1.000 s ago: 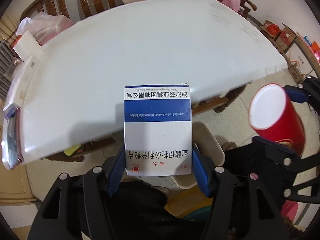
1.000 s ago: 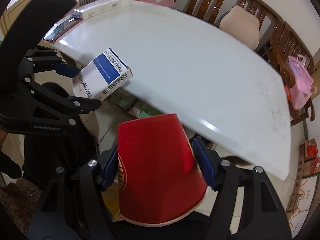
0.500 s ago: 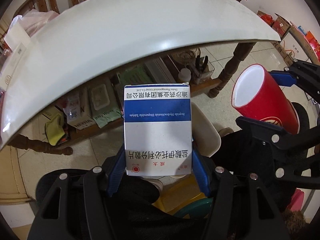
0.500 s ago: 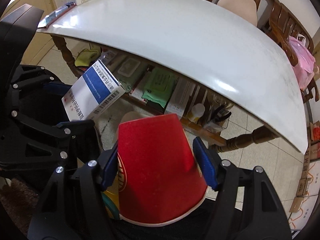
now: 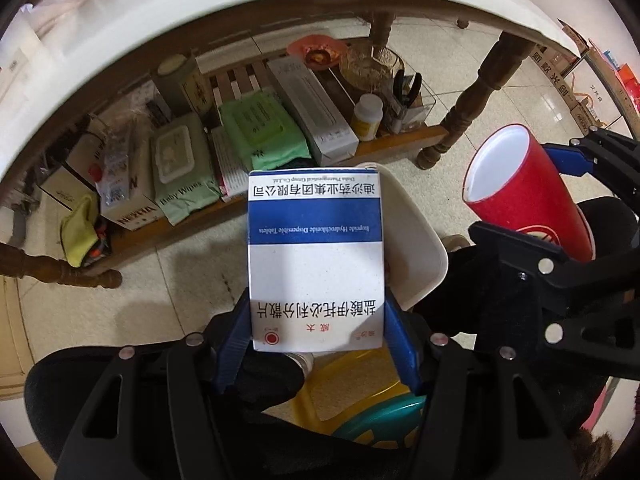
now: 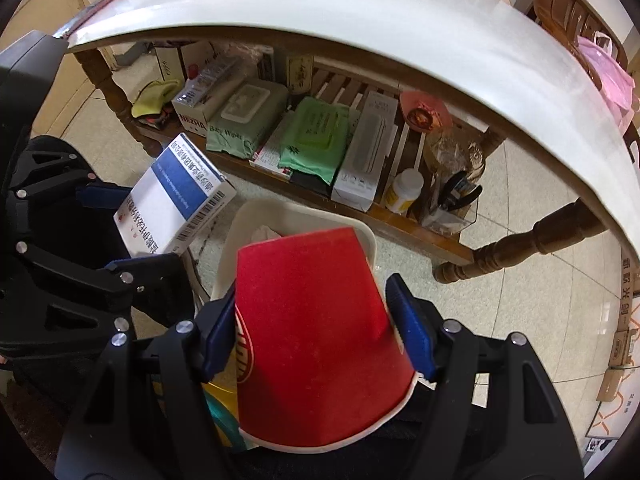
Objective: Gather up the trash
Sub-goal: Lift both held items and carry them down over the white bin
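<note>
My left gripper (image 5: 316, 344) is shut on a blue-and-white medicine box (image 5: 316, 256), held over the floor below the table edge; the box also shows in the right wrist view (image 6: 176, 196). My right gripper (image 6: 316, 344) is shut on a red paper cup (image 6: 316, 336), seen mouth-on in the left wrist view (image 5: 524, 192). A cream waste bin (image 6: 248, 216) stands on the floor right beneath both, with white crumpled paper (image 6: 264, 234) inside; its rim shows in the left wrist view (image 5: 420, 248).
The white table top (image 6: 400, 24) arches overhead on dark wooden legs (image 6: 520, 248). Its lower shelf (image 5: 384, 148) holds wipes packs, boxes, a pill bottle and pliers. A yellow and teal stool (image 5: 360, 404) sits below the grippers. Cardboard boxes (image 5: 560, 76) line the right wall.
Both grippers have dropped from table height to below the table edge with box and cup still held. The waste bin has come into fuller view beneath them.
</note>
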Demonstrator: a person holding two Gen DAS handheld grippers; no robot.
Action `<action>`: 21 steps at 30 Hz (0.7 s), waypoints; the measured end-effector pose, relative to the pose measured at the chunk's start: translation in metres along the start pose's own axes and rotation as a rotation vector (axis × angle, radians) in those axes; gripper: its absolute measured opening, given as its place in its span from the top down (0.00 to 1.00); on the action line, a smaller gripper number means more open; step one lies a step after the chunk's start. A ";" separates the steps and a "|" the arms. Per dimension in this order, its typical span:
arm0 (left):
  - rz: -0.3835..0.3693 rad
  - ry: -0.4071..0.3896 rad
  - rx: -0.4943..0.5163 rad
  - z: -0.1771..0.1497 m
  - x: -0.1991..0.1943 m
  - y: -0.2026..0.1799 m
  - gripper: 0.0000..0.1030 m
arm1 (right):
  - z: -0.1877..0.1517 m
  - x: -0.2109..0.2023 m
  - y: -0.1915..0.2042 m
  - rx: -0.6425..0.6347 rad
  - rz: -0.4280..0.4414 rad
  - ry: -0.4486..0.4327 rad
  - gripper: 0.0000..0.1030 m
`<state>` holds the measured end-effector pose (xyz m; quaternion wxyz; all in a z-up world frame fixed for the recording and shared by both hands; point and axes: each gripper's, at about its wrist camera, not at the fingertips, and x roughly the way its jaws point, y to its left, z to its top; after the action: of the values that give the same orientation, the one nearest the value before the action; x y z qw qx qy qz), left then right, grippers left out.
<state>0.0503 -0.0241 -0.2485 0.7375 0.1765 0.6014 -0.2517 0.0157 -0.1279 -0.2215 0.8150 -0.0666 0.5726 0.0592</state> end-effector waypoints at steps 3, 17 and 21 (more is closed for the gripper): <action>-0.024 0.018 -0.007 0.002 0.013 0.001 0.42 | 0.000 0.014 -0.002 0.015 0.016 0.015 0.34; -0.106 0.127 -0.070 0.015 0.081 0.014 0.42 | 0.000 0.083 -0.021 0.105 0.012 0.085 0.33; -0.098 0.156 -0.080 0.017 0.098 0.014 0.42 | 0.001 0.102 -0.022 0.117 0.020 0.112 0.33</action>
<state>0.0869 -0.0378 -0.3414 0.6815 0.1363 0.6746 -0.2487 0.0553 -0.1475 -0.3165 0.7836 -0.0162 0.6203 0.0299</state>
